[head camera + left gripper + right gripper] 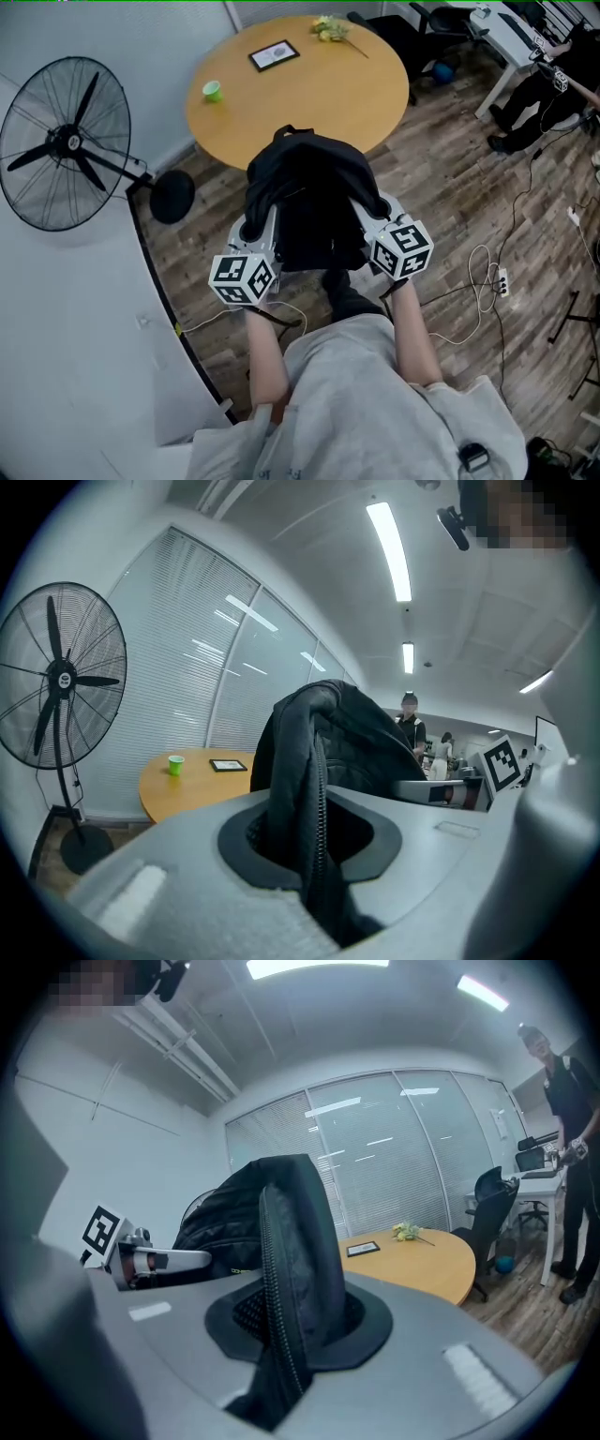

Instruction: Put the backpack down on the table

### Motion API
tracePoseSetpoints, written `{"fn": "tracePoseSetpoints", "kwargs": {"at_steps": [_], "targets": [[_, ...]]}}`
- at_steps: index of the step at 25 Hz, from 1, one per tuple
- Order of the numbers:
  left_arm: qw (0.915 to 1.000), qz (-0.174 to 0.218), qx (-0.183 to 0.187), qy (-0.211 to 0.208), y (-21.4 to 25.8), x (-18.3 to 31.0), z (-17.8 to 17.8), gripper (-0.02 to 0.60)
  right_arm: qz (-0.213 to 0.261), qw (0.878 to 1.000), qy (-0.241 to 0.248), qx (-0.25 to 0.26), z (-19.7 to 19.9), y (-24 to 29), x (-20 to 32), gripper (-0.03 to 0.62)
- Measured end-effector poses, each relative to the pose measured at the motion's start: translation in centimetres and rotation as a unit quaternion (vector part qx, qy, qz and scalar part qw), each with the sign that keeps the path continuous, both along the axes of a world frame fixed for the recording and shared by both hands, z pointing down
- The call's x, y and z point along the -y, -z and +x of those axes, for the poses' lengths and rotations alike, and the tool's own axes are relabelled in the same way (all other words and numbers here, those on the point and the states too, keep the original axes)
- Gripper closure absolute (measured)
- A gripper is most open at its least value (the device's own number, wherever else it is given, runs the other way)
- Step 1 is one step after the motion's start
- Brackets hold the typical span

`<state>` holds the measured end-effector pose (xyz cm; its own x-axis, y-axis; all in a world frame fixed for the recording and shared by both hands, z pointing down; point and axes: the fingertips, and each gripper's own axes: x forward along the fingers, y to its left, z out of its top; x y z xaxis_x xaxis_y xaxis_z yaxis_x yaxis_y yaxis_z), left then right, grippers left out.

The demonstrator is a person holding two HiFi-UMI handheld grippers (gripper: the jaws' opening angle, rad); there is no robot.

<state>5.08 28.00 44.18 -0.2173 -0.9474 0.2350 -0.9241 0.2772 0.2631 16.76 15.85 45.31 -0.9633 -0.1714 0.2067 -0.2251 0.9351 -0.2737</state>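
A black backpack [309, 192] hangs in the air between my two grippers, just short of the round wooden table [300, 98]. My left gripper [255, 234] is shut on a zippered fold of the backpack [305, 789] at its left side. My right gripper [375, 217] is shut on the backpack's [295, 1260] right side, a zipper edge running between the jaws. The table [187, 780] lies ahead in the left gripper view, and its right half [422, 1260] shows beyond the bag in the right gripper view.
On the table lie a green cup [213, 91], a dark tablet [274, 55] and a yellow-green bunch [330, 28]. A standing fan [66, 145] is at the left by the wall. Office chairs [412, 42], floor cables [487, 272] and a person [572, 1138] are at the right.
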Motion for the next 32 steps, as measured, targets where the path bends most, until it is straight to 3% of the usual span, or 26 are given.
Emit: {"fn": "tracePoseSetpoints", "kwargs": {"at_steps": [9,18,32], "targets": [[0.9995,0.006,0.007,-0.03,2.2,8.0,-5.3,0.534,-0.004,0.999,-0.03,0.016,-4.9,2.0,7.5,0.539],[0.9981,0.02,0.037,-0.046,5.7,15.2,-9.9,0.534,-0.002,0.998,-0.042,0.049,-8.4,5.1,13.6,0.539],[0.9964,0.018,0.069,-0.044,7.0,21.3,-16.2,0.534,-0.013,0.996,-0.044,0.077,-14.1,5.7,19.0,0.539]]}}
